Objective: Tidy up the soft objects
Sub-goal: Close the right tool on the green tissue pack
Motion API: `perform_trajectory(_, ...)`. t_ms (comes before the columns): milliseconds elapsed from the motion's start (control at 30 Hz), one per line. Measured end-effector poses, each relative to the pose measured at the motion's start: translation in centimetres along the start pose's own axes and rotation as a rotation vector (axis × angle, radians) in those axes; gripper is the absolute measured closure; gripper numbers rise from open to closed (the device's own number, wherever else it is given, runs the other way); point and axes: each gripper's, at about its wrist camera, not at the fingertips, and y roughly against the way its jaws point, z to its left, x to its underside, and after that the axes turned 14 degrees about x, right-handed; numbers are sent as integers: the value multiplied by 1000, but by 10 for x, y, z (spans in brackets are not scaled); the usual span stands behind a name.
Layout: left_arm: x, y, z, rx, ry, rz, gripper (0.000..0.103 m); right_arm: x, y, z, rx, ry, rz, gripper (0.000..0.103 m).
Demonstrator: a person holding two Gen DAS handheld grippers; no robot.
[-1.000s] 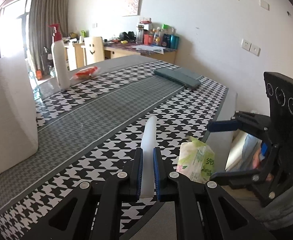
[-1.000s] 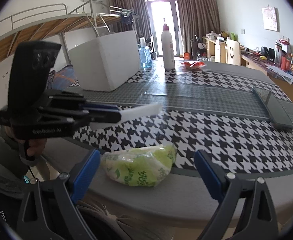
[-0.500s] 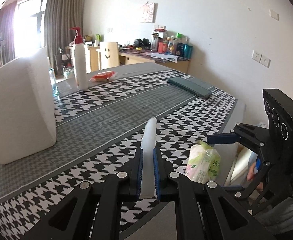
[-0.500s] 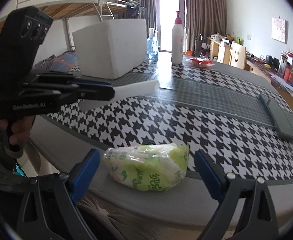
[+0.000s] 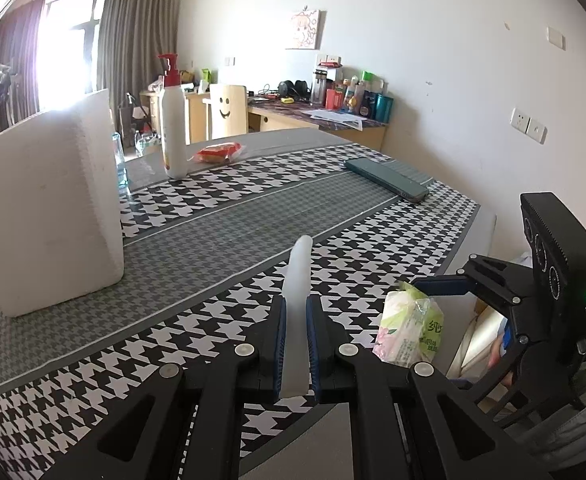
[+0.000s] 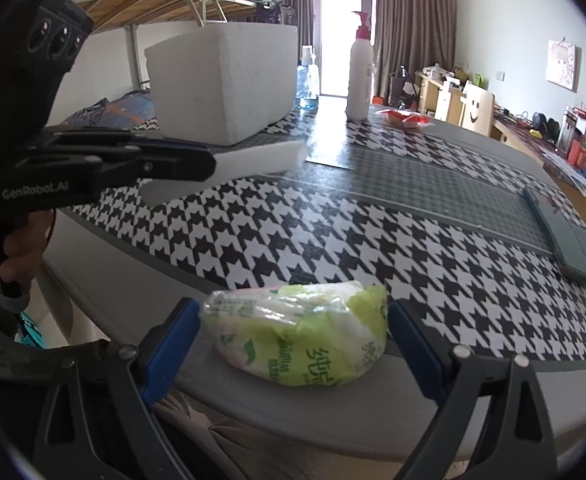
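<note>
Two grippers: my left gripper (image 5: 296, 320) is squeezing a white strip (image 5: 299, 280); my right gripper's (image 6: 293, 334) jaws are spread around the tissue pack (image 6: 297, 332), lower middle.

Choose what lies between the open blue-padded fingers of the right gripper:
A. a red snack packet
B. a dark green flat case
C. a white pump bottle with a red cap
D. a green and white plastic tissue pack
D: the green and white plastic tissue pack lies on the table edge between the open fingers of the right gripper.
</note>
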Motion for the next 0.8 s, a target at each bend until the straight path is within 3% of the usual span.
perform_trajectory(67, 0, 0, 0, 0, 2, -1, 92, 0, -1, 0, 13, 8, 3, 13)
perform_trajectory(333, 0, 3, 4, -12, 23, -8, 92, 4, -2, 2, 13, 11, 17, 25)
perform_trajectory(800, 1, 12, 4, -42, 29, -34, 92, -13, 2, -15, 2, -50, -8, 25)
